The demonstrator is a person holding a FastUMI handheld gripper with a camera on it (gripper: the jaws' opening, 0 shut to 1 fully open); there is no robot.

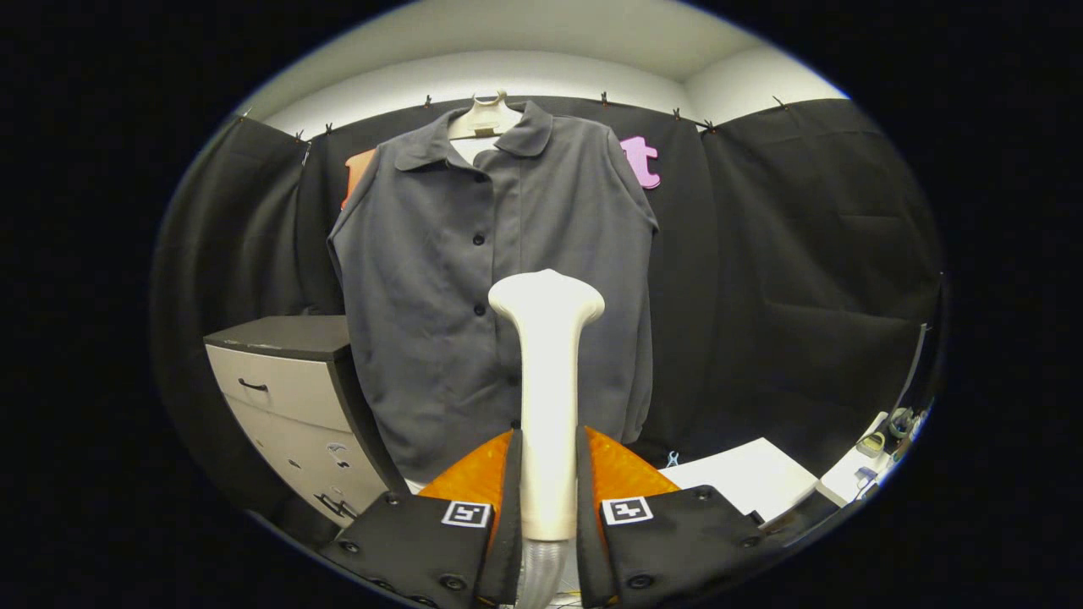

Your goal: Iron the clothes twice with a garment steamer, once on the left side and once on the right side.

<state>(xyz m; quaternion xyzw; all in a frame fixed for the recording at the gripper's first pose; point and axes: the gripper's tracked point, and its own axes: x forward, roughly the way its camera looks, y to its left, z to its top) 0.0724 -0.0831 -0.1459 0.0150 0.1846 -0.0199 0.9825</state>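
Gripper (548, 474) clamps smooth flared steamer (547, 397); matte grey shirt (440, 288) beyond.

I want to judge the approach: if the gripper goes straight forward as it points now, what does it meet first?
Most likely the grey shirt: the steamer clamped in the gripper would touch it near the buttons, though depth is unclear.

White table (744, 478) beyond the fingers, small items (884, 436) on its far edge.

Hand-held two-finger gripper (548, 474)

Two black housings are seen, each marked with a square black-and-white tag and studded with dark screws.
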